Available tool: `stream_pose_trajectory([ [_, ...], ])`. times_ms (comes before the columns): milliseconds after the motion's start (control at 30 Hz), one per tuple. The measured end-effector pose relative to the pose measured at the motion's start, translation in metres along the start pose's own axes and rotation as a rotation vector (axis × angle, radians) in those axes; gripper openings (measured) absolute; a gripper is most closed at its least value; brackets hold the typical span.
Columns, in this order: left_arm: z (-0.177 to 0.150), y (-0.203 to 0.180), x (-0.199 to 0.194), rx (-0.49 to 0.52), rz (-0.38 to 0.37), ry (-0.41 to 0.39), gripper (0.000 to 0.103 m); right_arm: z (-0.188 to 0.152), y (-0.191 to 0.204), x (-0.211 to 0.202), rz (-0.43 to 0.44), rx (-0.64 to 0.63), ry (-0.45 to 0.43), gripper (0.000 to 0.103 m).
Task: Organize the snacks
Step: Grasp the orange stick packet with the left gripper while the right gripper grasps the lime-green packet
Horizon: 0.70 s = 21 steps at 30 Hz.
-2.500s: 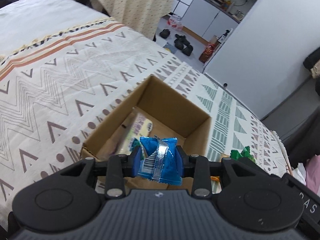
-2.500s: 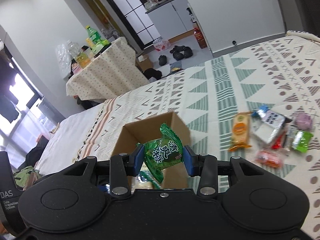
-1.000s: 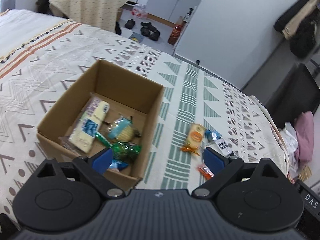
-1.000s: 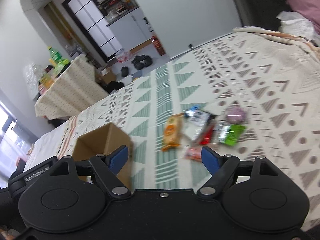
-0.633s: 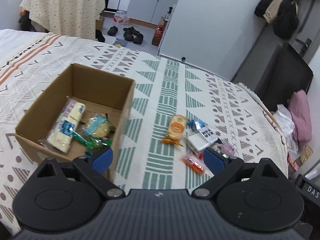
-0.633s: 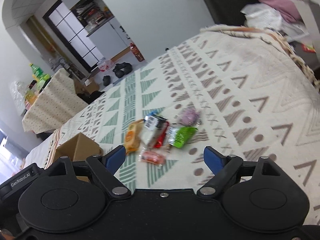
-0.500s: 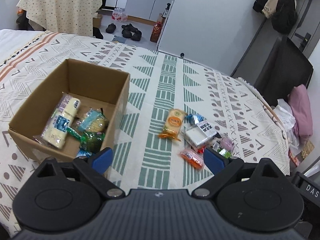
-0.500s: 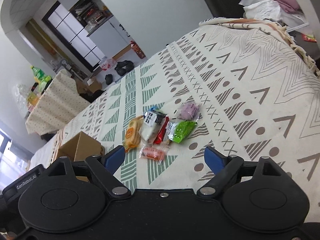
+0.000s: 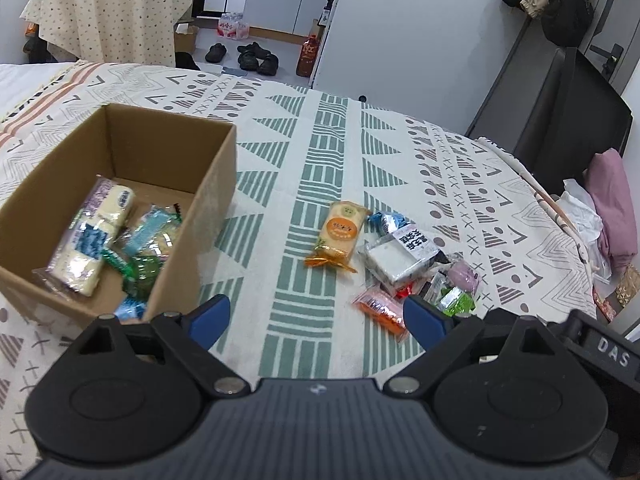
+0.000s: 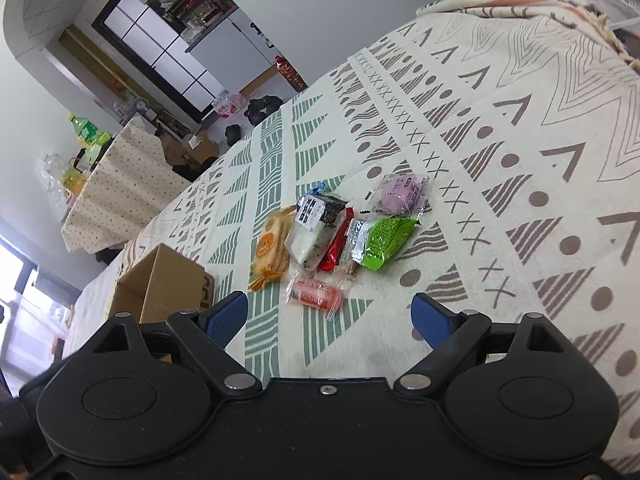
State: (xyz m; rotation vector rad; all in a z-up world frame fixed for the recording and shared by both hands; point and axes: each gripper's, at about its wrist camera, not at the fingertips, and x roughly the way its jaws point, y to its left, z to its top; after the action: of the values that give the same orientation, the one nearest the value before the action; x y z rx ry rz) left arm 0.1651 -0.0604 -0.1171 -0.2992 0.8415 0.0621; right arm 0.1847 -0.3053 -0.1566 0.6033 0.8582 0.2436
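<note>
An open cardboard box (image 9: pixel 208 184) sits on the patterned bed at the left, with several snack packets inside, among them a long pale one (image 9: pixel 90 240) and a green one (image 9: pixel 140 272). It also shows in the right wrist view (image 10: pixel 160 284). To its right lies a pile of loose snacks: an orange packet (image 9: pixel 340 236) (image 10: pixel 270 250), a white and black one (image 9: pixel 404 256) (image 10: pixel 314 228), a small orange-pink one (image 9: pixel 380 308) (image 10: pixel 316 292), a green one (image 10: pixel 384 242) and a purple one (image 10: pixel 400 194). My left gripper (image 9: pixel 316 320) is open and empty above the bed. My right gripper (image 10: pixel 330 318) is open and empty near the pile.
The bed cover (image 9: pixel 328 148) reaches to an edge at the right, with pink cloth and white bags (image 9: pixel 608 208) beyond. A cloth-covered table (image 9: pixel 112 12) and shoes (image 9: pixel 252 56) stand on the floor behind. A white wall and dark chair (image 9: pixel 576 120) are at the back right.
Both grippers let their packets go into the box and opened. Both then swung right, away from the box and toward the snack pile, and the pile now looks closer in both views.
</note>
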Motion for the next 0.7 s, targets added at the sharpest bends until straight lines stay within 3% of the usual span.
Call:
stream_pose_trajectory([
  [167,0.003,-0.008,0.022,-0.030,-0.002,0.030,0.088,0.008,-0.011,0.014,-0.009,0.033,-0.012,0.085],
  [400,-0.001,-0.025,0.054,-0.065,-0.025,0.074,0.075,0.015,-0.035,0.036,-0.007,0.139,-0.002,0.071],
  [700,-0.006,-0.045,0.099,-0.098,-0.019,0.165,0.060,0.023,-0.049,0.062,-0.012,0.180,0.004,0.064],
])
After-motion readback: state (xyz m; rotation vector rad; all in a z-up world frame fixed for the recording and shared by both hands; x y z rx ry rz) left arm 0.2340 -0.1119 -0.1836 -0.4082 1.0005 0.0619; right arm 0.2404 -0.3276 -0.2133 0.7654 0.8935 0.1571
